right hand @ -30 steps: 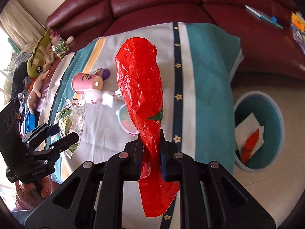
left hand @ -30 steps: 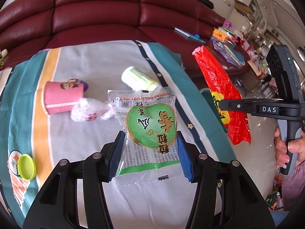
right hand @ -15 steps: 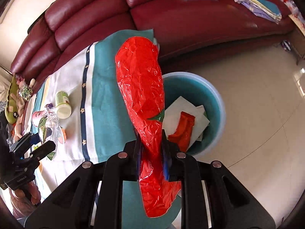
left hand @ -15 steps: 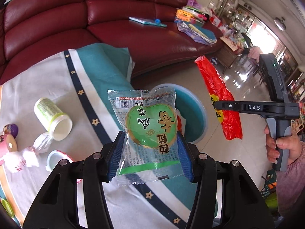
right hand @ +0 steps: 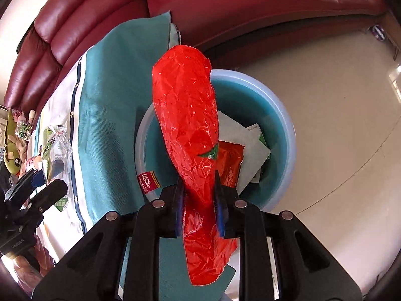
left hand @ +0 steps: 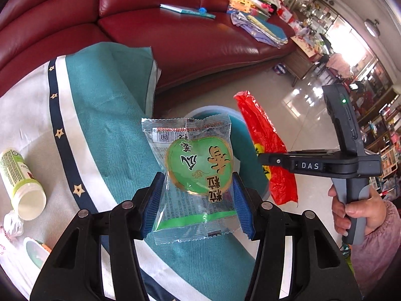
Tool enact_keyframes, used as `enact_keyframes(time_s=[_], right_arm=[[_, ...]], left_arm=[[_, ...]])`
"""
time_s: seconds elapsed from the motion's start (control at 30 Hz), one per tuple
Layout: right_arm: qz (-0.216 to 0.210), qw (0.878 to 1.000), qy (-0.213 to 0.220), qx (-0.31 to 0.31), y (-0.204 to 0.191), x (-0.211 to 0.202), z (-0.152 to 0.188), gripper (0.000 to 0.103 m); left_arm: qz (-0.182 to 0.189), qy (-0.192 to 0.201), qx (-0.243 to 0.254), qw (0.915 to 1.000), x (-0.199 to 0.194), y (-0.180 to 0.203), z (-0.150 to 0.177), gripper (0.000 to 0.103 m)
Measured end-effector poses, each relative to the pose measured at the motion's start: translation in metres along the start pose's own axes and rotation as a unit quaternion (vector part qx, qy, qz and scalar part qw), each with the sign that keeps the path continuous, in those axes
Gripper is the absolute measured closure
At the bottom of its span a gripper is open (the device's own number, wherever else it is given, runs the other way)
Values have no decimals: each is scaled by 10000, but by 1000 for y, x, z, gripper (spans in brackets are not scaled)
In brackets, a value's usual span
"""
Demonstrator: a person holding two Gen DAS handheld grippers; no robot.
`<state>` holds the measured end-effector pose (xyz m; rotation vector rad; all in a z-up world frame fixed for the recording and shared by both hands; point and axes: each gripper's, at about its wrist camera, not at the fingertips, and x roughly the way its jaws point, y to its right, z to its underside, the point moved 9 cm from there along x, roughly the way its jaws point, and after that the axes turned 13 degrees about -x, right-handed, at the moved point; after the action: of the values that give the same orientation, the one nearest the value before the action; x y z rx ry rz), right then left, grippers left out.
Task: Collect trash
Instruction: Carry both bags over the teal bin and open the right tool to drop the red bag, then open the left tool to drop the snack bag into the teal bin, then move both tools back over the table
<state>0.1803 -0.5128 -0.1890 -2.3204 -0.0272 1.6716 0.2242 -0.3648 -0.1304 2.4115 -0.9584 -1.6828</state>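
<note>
**Both tools carry wrappers at the blue bin**

In the left wrist view, the left tool point(left hand: 198, 200) is clamped on a clear snack packet point(left hand: 194, 178) with a green heart-shaped label, its blue pads pressing the packet's two long sides. The packet stands on end in the centre of the frame, long axis running up and away from the camera, printed face toward the lens, crimped top edge uppermost. Behind it lies the teal and white striped cloth point(left hand: 105, 135) on the worktop, and the rim of the blue bin point(left hand: 213, 109) peeks out above the packet. A white bottle point(left hand: 21, 175) lies on its side at the left edge.

In the right wrist view, the right tool point(right hand: 198, 195) is closed on a crumpled red wrapper point(right hand: 188, 115), gripped below its middle. Its long axis rises from lower centre to the upper middle of the frame, the broad end pointing away. Beyond it the bin point(right hand: 283, 115) stands on the floor beside the cloth's edge, holding white paper point(right hand: 240, 135) and an orange-red packet point(right hand: 230, 163). A dark red sofa point(right hand: 250, 7) fills the top.
</note>
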Motion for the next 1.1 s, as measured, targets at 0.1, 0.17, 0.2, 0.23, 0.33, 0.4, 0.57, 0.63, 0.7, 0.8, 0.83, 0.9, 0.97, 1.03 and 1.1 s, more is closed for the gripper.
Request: enact_keyframes(time_s=[0.1,0.17,0.2,0.23,0.33,0.4,0.57,0.63,0.7,0.8,0.83,0.9,0.97,1.03,1.1], right_arm=[[-53,10000,-71,15,3,13,-5,78],[-71,9999,-101,-6,4,19,-7,75],[-82,9999,-112,-2,5,22,-8,71],[-86,9999,-116,9,7,24,-10,66],[-119,9998,-120,87,11,27,-13,39],[-88,9998,-92,156,15,25,-13,34],[55,9994,-15,349,29,14,-12,27],[113,9991,33,411,34,6,-10,25],[181,9987,113,459,39,-1,-9,23],[289,9980,198,529,46,-13,-7,20],[324,9976,233,567,49,-17,-7,20],[334,9969,280,652,53,-25,-6,19],[401,9962,327,705,58,-32,-5,19],[464,9957,349,718,60,-39,-4,19],[534,9952,367,736,62,-43,-5,19]], left_arm=[[-8,-28,22,10000,8,2,-6,48],[-19,-54,44,10000,13,3,-8,48],[-26,-69,51,10000,15,3,-9,48],[-27,-85,52,9999,18,3,-11,48],[-38,-107,65,9999,22,5,-12,48],[-34,-133,59,9999,25,6,-13,48],[-3,-193,120,9997,32,16,-12,48],[18,-217,162,9996,33,22,-11,48],[43,-249,211,9995,37,27,-11,48],[64,-299,284,9991,43,35,-10,48],[73,-322,300,9990,46,37,-10,48],[68,-341,333,9988,51,42,-10,47],[-7,-330,361,9988,55,46,-11,38],[-76,-248,388,9989,56,48,-13,29],[-193,-158,409,9989,54,48,-15,13]])
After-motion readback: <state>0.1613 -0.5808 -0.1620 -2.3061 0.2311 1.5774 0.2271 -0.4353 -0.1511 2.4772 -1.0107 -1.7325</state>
